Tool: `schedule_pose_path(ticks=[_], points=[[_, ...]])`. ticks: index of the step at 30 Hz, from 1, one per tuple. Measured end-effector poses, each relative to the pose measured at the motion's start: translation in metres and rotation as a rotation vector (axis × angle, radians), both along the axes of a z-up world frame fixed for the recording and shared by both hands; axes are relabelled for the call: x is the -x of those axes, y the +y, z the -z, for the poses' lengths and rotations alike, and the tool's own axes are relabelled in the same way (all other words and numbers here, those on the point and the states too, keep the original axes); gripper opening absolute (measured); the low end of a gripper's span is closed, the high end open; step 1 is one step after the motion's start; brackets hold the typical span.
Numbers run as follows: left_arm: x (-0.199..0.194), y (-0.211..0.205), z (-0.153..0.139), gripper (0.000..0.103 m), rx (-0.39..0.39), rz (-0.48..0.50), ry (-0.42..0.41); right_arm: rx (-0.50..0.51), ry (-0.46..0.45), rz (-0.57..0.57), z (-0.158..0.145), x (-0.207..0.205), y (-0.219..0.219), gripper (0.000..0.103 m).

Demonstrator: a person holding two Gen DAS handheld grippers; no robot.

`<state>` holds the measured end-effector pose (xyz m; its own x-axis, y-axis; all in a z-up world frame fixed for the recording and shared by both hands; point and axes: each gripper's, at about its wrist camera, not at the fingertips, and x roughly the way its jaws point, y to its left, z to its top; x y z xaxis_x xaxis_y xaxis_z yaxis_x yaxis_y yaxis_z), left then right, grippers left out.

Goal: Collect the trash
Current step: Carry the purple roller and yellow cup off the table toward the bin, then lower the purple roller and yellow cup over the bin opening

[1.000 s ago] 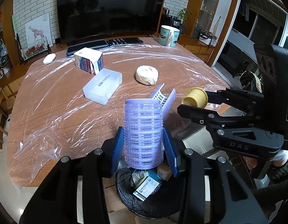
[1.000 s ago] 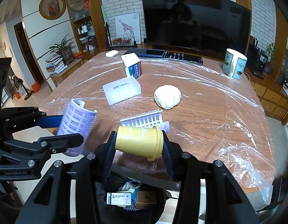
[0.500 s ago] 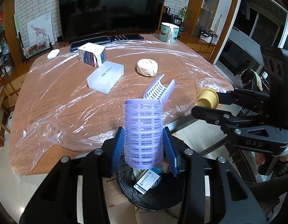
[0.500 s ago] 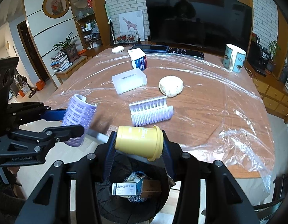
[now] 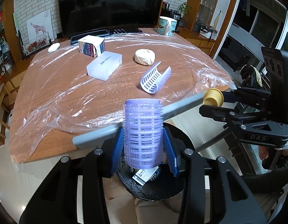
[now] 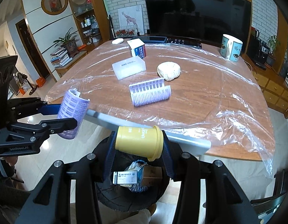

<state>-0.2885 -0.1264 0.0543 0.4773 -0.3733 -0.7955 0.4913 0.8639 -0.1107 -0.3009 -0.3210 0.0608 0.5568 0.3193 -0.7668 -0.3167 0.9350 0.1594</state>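
Observation:
My left gripper (image 5: pixel 144 149) is shut on an upright purple hair roller (image 5: pixel 143 132), held over a black trash bin (image 5: pixel 153 190) below the table's near edge. My right gripper (image 6: pixel 138 149) is shut on a yellow cup (image 6: pixel 139 141) lying sideways, above the same bin (image 6: pixel 132 192), which holds small boxes (image 6: pixel 125 177). The roller also shows at the left of the right wrist view (image 6: pixel 73 113), and the cup at the right of the left wrist view (image 5: pixel 213 97). A split purple roller shell (image 5: pixel 155 80) and a crumpled paper ball (image 5: pixel 145 56) lie on the table.
The wooden table (image 5: pixel 50 85) is covered in plastic film. On it are a clear plastic box (image 5: pixel 104 65), a blue and white carton (image 5: pixel 90 45), a mug (image 5: pixel 166 26), remotes (image 5: pixel 106 32) and a white mouse (image 5: pixel 54 47). A large TV stands behind.
Both grippers have pulled back from the table and now hang over the bin, still holding the roller and the cup. The table items look farther away.

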Motion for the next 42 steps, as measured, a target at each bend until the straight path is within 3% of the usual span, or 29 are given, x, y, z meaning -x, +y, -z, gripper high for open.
schedule_pose_path(ticks=[42], points=[[0.017,-0.003,0.063,0.044,-0.11,0.008,0.125,0.055,0.147,-0.041,0.062,0.014,0.009,0.045]])
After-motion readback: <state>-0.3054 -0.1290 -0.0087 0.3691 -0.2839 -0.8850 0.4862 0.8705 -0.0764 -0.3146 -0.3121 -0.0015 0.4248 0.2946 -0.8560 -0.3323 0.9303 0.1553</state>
